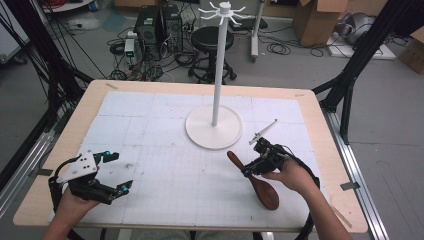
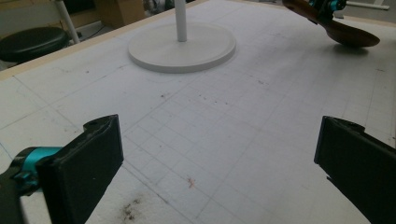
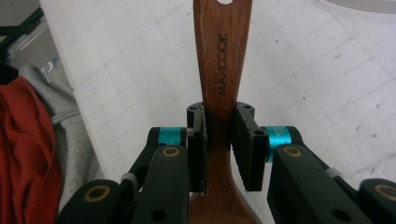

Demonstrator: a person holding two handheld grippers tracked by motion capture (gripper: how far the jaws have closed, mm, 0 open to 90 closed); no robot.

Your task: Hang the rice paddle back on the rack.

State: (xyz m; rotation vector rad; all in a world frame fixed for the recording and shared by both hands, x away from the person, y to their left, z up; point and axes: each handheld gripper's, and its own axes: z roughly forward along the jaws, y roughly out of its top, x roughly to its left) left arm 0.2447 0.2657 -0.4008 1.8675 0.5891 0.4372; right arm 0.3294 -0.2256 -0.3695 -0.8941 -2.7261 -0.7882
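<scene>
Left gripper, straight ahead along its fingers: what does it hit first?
Probably the white stand's round base. The left gripper is open over bare mat, and that base lies ahead, slightly left of centre. The wooden spoon sits off to the right, likely clear. Depth is uncertain.

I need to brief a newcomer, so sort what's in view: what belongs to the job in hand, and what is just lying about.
In the job:
- wooden spoon, clamped by its handle in the right claw
- white hanging stand, near the spoon's handle end
- left claw, open, holding nothing

Lying about:
- black stool
- cardboard boxes
- floor cables
</scene>
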